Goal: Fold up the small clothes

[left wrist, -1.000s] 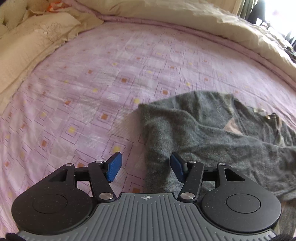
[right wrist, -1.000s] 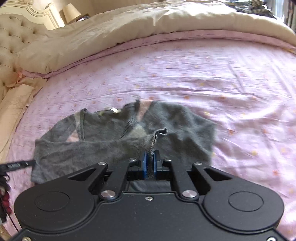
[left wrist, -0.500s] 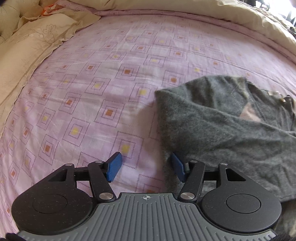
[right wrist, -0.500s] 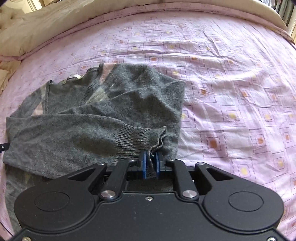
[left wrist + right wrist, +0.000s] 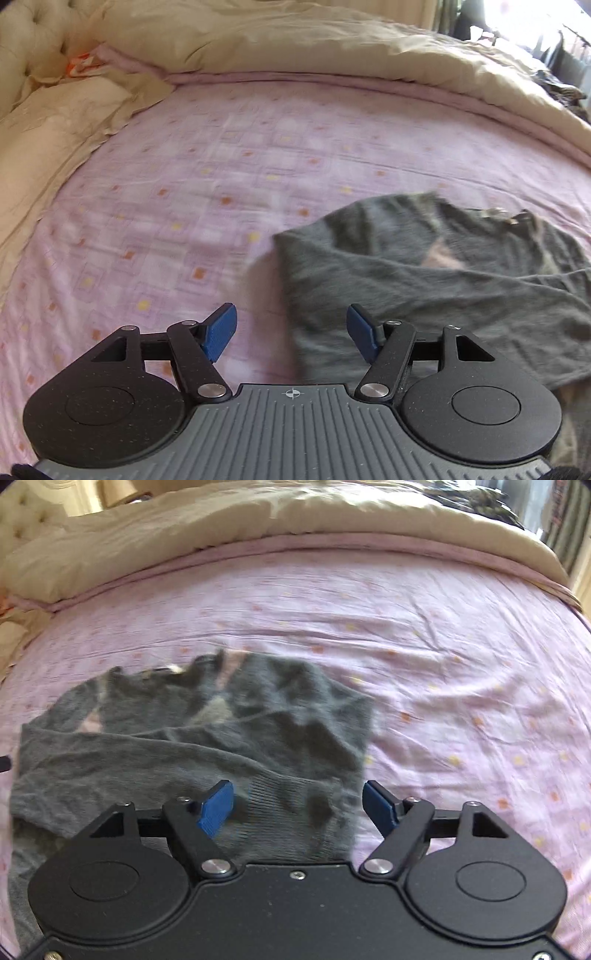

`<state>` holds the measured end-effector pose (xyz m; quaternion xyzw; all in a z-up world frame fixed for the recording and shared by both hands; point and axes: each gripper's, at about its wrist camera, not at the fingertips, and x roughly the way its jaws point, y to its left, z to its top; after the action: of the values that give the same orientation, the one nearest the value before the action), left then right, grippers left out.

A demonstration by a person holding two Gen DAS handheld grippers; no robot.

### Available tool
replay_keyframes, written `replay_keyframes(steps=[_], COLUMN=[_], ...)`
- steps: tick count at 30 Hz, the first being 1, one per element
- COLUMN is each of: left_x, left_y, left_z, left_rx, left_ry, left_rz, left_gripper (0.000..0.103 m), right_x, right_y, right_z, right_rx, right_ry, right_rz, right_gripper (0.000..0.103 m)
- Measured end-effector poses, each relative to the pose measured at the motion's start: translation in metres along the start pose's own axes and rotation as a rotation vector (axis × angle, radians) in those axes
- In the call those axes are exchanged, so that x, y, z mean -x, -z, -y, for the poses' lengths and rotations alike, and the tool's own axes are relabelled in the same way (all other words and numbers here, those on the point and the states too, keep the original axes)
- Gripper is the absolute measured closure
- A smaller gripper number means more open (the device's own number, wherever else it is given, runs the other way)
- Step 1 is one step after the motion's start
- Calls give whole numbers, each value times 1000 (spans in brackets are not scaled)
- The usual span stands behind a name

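A grey knit sweater [image 5: 192, 746] lies flat on the bed's pink patterned sheet [image 5: 461, 672], partly folded: 1 sleeve is laid across the body, its ribbed cuff [image 5: 288, 805] ending at the near right edge. Pale pink patches show near the neckline, where a small label sits at the collar. Both views are blurred, so the knit's finer detail cannot be read.

In the right wrist view the sweater fills the area from 9 to 12 o'clock of the right gripper [image 5: 297, 806], whose jaws stand wide apart above the cuff, holding nothing. In the left wrist view the sweater [image 5: 424, 280] spreads from 12 to 3 o'clock of the left gripper [image 5: 291, 332]; its jaws are also wide and empty, straddling the sweater's left edge.

Bare sheet [image 5: 184, 206] stretches broadly from 9 to 12 o'clock of the left gripper, and from 12 to 3 o'clock of the right one. A beige duvet [image 5: 221, 528] is bunched along the far side of the bed, and a pillow [image 5: 48, 133] lies at the left gripper's 10 o'clock.
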<state>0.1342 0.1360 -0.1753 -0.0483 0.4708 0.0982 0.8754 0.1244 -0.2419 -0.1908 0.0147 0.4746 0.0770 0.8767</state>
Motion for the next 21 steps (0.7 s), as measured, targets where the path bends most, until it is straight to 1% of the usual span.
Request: replay_keyframes(steps=[2, 4, 8, 10, 13, 14, 15, 16, 17, 19, 21], left_x=[-3, -8, -23, -35, -54, -59, -64, -66, -66, -68, -66], left_y=[-2, -3, -7, -8, -5, -3, -1, 1, 2, 4, 4], left_z=[11, 21, 33, 35, 30, 25, 20, 14, 8, 2, 3], left_rx=[-9, -7, -19, -34, -33, -24, -9, 15, 41, 64, 45], left_ry=[33, 58, 66, 57, 29, 18, 15, 21, 25, 39, 39], left_rz=[-6, -16, -17, -31, -79, -98, -107, -107, -109, -109, -107], left_gripper=[32, 32, 32, 32, 32, 29, 24, 15, 9, 7, 7], right_x=[-6, -13, -32, -46, -62, -63, -63, -63, -63, -63, -63], right_y=[-3, -6, -9, -8, -4, -3, -3, -3, -3, -4, -3], right_z=[-16, -31, -54, -59, -54, -50, -48, -46, -45, -42, -42], right_rx=[44, 74, 137, 149, 136, 131, 128, 128, 128, 127, 124], right_ry=[-27, -65, -121, -118, -87, -79, -75, -69, -63, -60, -62], right_rz=[-7, -14, -41, -77, -123, -121, -117, -118, -119, -122, -123], right_gripper=[24, 24, 21, 21, 21, 20, 18, 17, 16, 14, 13])
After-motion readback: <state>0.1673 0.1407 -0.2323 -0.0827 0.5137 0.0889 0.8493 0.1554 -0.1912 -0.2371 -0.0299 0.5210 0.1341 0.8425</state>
